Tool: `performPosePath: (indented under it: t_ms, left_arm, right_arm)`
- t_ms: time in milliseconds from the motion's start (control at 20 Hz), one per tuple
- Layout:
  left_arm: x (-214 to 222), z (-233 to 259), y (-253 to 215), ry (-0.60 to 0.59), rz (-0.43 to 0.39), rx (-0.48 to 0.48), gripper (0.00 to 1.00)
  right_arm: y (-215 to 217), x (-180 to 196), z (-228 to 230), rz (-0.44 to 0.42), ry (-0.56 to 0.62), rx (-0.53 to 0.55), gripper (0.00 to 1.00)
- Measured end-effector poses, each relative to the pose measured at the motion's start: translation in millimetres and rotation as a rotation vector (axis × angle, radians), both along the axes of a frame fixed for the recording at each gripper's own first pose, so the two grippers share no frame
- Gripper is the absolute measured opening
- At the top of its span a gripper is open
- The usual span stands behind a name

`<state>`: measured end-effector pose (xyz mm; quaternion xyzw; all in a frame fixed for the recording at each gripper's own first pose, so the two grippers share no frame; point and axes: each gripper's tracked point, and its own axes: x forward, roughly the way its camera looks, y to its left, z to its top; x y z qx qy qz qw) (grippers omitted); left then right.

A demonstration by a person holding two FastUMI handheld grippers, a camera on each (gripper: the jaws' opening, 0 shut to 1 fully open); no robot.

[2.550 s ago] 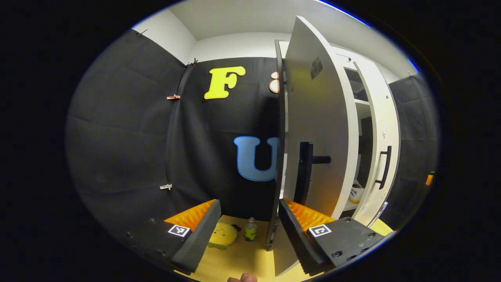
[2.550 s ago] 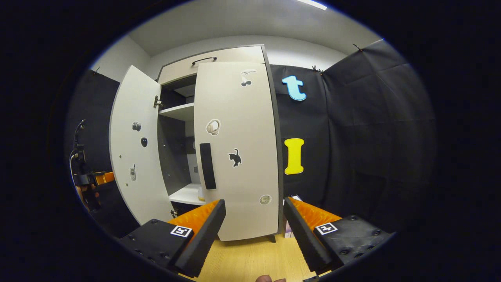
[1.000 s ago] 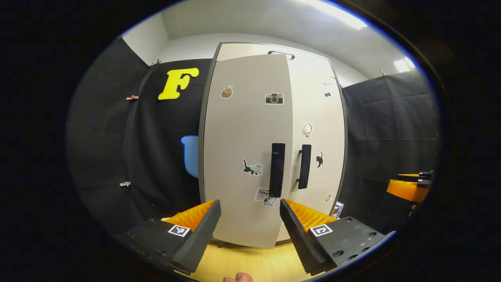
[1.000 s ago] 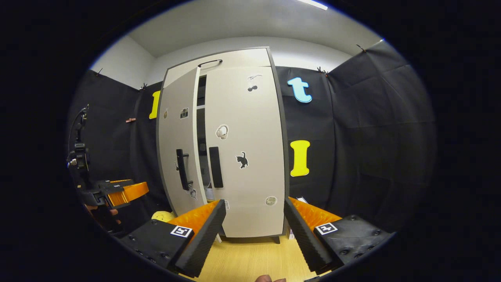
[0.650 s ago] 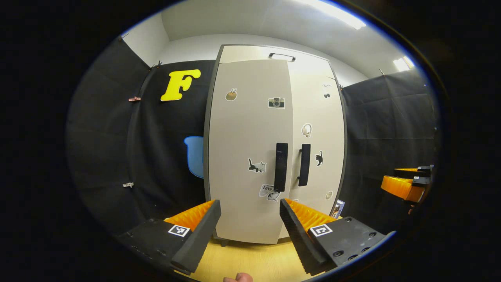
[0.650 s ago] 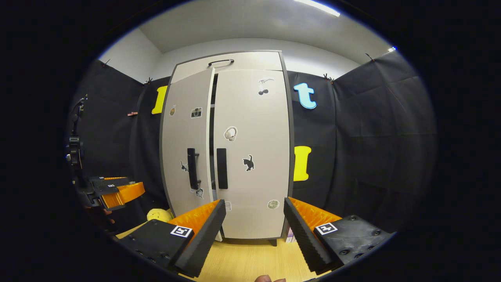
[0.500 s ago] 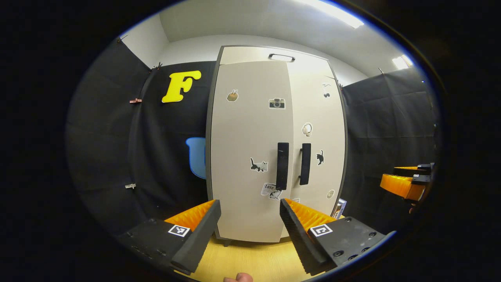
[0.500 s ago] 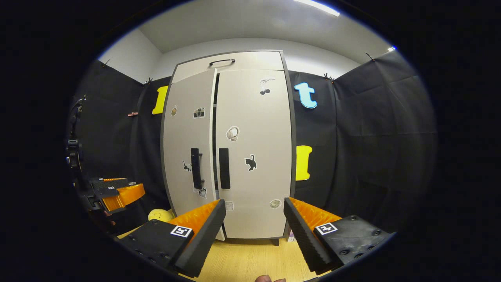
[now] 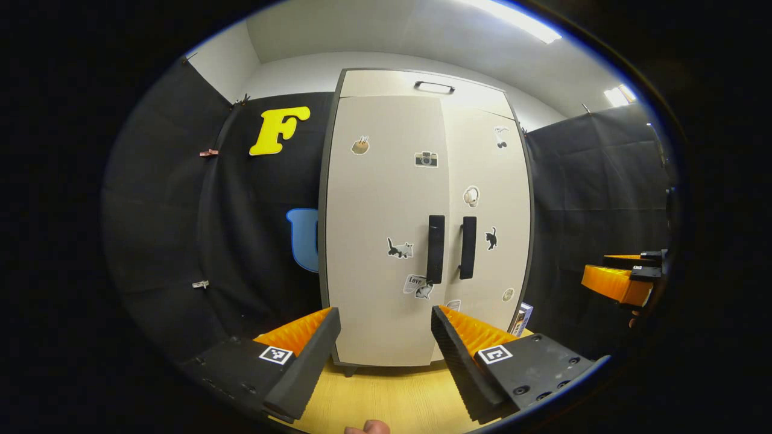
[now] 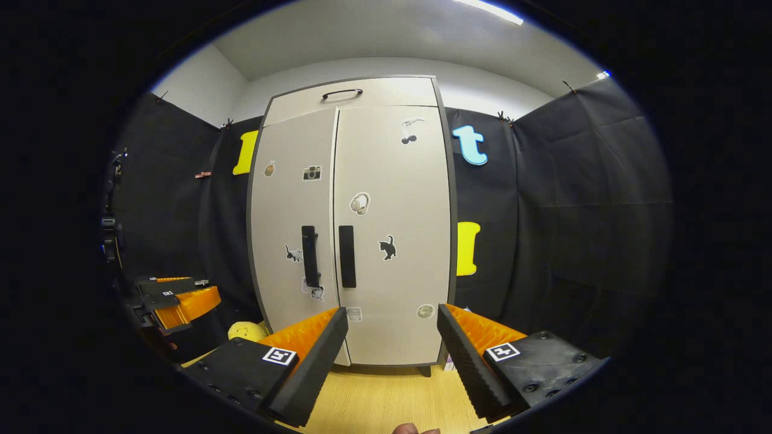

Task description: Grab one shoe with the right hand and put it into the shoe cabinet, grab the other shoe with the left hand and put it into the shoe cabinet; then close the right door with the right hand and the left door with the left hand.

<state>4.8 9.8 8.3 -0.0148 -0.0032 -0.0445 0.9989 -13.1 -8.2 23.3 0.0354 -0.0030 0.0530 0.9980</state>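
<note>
The pale shoe cabinet [image 9: 386, 199] [image 10: 386, 199] stands ahead with both doors flush shut, stickers on each. Its two dark handles, the left handle [image 9: 435, 248] [image 10: 310, 256] and the right handle [image 9: 467, 247] [image 10: 346, 256], sit side by side at mid height. The shoes are hidden behind the doors. My left gripper [image 9: 386, 346] is open and empty, held back from the left door. My right gripper [image 10: 392, 346] is open and empty too, facing the right door from a distance. The right gripper [image 9: 621, 277] also shows far right in the left gripper view, and the left gripper [image 10: 172, 298] far left in the right gripper view.
A yellow plush toy [image 10: 247, 330] lies on the wooden floor [image 10: 386, 398] left of the cabinet. A small box [image 9: 522, 319] leans by the cabinet's right foot. A drawer with a handle [image 10: 341, 93] tops the cabinet. Black cloth walls close in on both sides.
The left door swung from wide open to fully shut, closing the last gap beside the right door. Both grippers drew back a little from the cabinet.
</note>
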Motion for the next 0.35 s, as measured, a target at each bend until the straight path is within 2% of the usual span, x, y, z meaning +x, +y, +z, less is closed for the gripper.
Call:
performPosePath:
  t_ms: [350]
  left_arm:
    - [0.3,-0.6,-0.1,0.001,-0.001,0.002,0.95]
  right_arm:
    - [1.1,-2.1,-1.6,0.005,0.004,-0.002,0.98]
